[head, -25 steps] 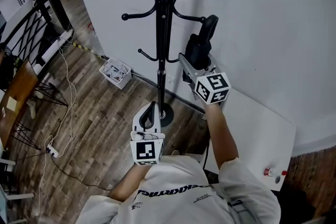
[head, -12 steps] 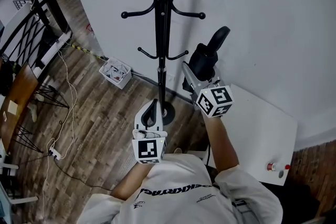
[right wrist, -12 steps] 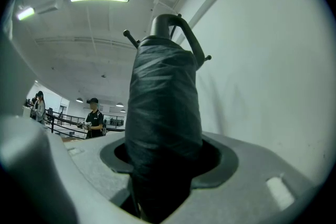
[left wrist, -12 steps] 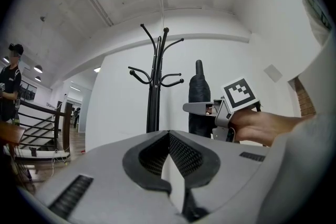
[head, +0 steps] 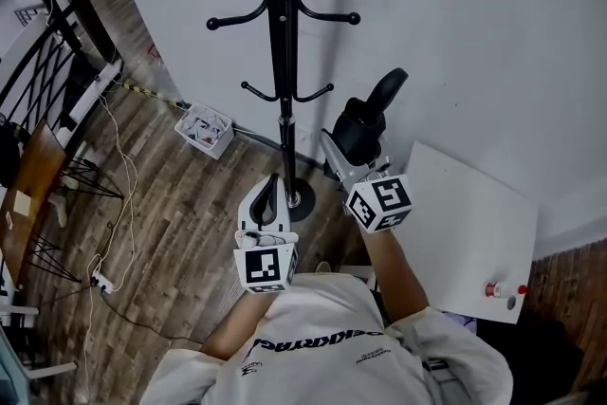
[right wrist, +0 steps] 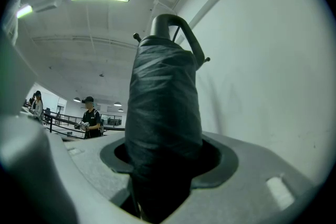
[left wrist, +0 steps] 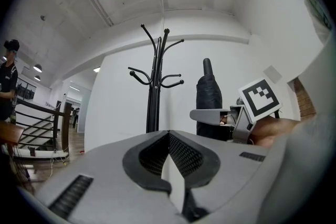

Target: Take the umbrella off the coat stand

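The black coat stand [head: 281, 62] rises against the white wall, and its hooks are bare. The folded black umbrella [head: 366, 120] with a curved handle is off the stand, to the right of the pole. My right gripper [head: 347, 153] is shut on the umbrella's folded canopy [right wrist: 165, 113], and the handle sticks up past the jaws. My left gripper [head: 272, 192] hangs shut and empty in front of the stand's round base. From the left gripper view I see the stand [left wrist: 154, 92] ahead and the umbrella [left wrist: 209, 94] to its right.
A white table [head: 469, 223] with a small red item [head: 490, 289] stands at the right by the wall. A white basket [head: 204, 128] and cables lie on the wooden floor at left, near a chair [head: 28, 185]. A person [right wrist: 90, 118] stands far off.
My right gripper has carried the umbrella away from the stand's hooks, lower and nearer the person. The left gripper has stayed where it was.
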Demonstrator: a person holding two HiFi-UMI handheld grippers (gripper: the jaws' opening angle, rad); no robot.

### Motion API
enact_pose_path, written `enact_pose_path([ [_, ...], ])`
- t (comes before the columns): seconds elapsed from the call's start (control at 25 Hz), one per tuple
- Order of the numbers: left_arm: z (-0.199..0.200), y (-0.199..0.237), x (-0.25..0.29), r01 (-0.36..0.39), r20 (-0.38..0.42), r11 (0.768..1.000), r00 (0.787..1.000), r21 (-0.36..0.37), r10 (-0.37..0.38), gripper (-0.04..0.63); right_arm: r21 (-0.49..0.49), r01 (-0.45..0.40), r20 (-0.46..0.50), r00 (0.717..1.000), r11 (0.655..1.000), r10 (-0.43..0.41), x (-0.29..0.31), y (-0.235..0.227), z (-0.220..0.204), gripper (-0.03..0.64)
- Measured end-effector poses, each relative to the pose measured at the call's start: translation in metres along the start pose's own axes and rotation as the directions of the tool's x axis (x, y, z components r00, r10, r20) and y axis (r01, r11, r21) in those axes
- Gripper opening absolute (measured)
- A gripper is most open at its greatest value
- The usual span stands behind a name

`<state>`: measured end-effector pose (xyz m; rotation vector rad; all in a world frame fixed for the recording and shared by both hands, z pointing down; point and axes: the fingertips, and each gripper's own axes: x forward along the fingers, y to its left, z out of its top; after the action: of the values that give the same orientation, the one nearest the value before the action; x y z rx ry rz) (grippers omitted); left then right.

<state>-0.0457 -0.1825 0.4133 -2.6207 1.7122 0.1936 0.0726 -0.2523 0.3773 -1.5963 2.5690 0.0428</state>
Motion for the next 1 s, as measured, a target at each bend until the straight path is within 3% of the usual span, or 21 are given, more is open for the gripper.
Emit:
enact_pose_path([
  [1.0,0.0,-0.007,-0.001,-0.004,-0.002,1.0,1.0,-0.008,0.004,-0.003,0.027,0.012,-0.056,0.998,1.0,-0.01,-0.043,0.037,-0.038,0.273],
])
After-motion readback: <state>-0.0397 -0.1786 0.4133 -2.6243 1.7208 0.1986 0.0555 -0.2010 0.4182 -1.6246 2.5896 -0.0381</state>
